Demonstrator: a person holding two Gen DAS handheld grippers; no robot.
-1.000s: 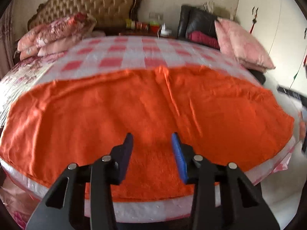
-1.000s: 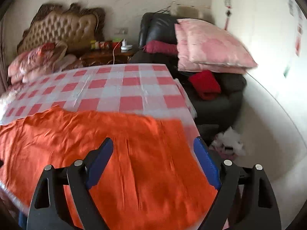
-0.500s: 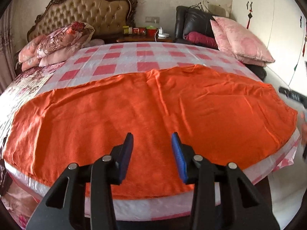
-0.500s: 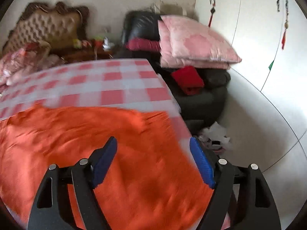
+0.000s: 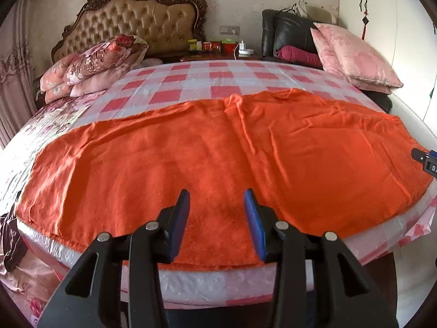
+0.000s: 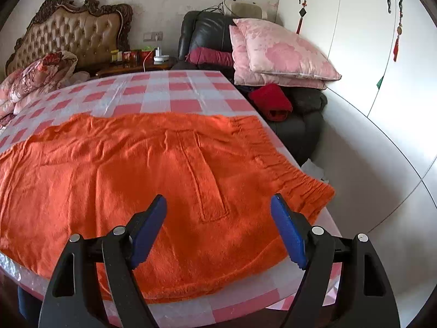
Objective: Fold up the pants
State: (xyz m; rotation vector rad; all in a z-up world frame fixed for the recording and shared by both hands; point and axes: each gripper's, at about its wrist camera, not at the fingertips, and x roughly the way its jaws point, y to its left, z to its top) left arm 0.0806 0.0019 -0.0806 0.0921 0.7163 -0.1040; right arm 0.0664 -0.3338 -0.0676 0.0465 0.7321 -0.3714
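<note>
Orange pants (image 5: 218, 150) flat on bed (image 5: 191, 82)

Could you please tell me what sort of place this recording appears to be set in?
Most likely a home bedroom: a bed with a tufted headboard, floral pillows piled at its head, and white wardrobe doors along one wall. Orange pants lie spread on the bed.

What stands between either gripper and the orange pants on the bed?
Nothing visible. The orange pants lie spread flat, with the open left gripper and open right gripper directly over bare fabric.
</note>
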